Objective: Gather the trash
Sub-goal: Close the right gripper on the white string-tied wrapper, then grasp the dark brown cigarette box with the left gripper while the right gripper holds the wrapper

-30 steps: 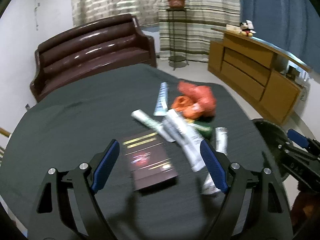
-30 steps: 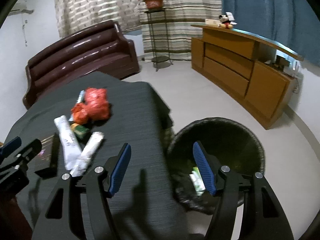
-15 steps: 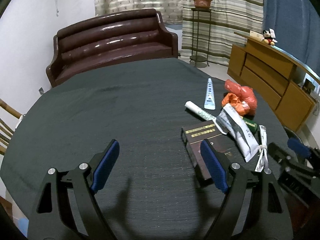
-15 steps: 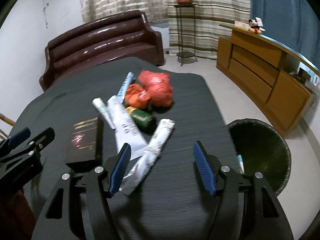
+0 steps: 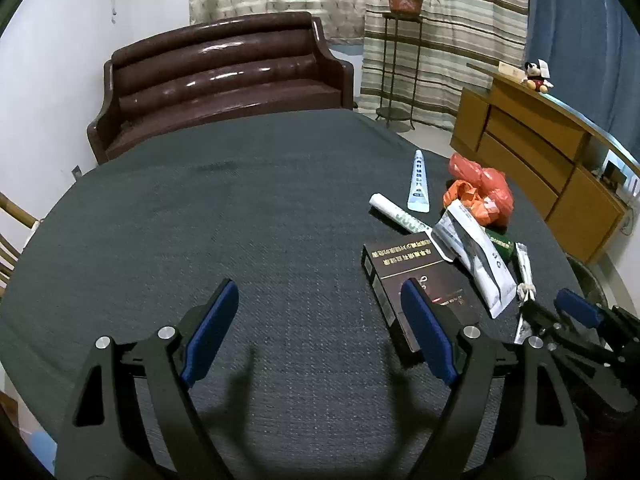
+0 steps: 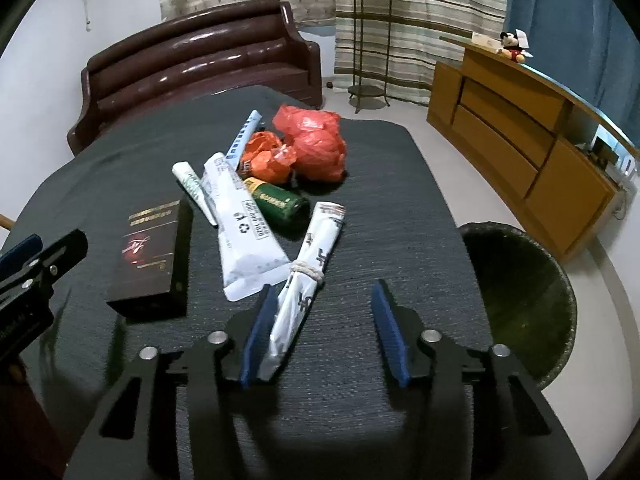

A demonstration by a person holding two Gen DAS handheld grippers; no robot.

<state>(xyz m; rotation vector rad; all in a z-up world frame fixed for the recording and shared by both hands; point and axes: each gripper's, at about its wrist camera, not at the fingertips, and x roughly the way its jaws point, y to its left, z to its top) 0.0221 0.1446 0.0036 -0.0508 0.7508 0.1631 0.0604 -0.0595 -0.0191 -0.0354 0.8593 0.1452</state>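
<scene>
Trash lies on the dark table: a rolled white wrapper tied with string (image 6: 316,256), a white pouch (image 6: 240,232), a green can (image 6: 280,202), a red bag (image 6: 316,142), an orange bag (image 6: 266,156), a blue-white tube (image 6: 244,136) and a dark box (image 6: 154,248). My right gripper (image 6: 324,286) straddles the near end of the rolled wrapper. Its jaws are closing, the wrapper lies against the left pad, and the right pad stands apart. My left gripper (image 5: 318,286) hangs open over bare cloth. The dark box (image 5: 416,276) lies just behind its right finger.
A black trash bin (image 6: 520,280) stands on the floor off the table's right edge. Behind the table is a brown sofa (image 5: 224,80), with a plant stand (image 5: 400,52) and a wooden cabinet (image 6: 520,120) to the right. A chair back (image 5: 12,220) shows at left.
Both views swung left, the right one from the bin onto the trash pile. The right jaws narrowed around the rolled wrapper. The left gripper shifted from over the trash to bare table.
</scene>
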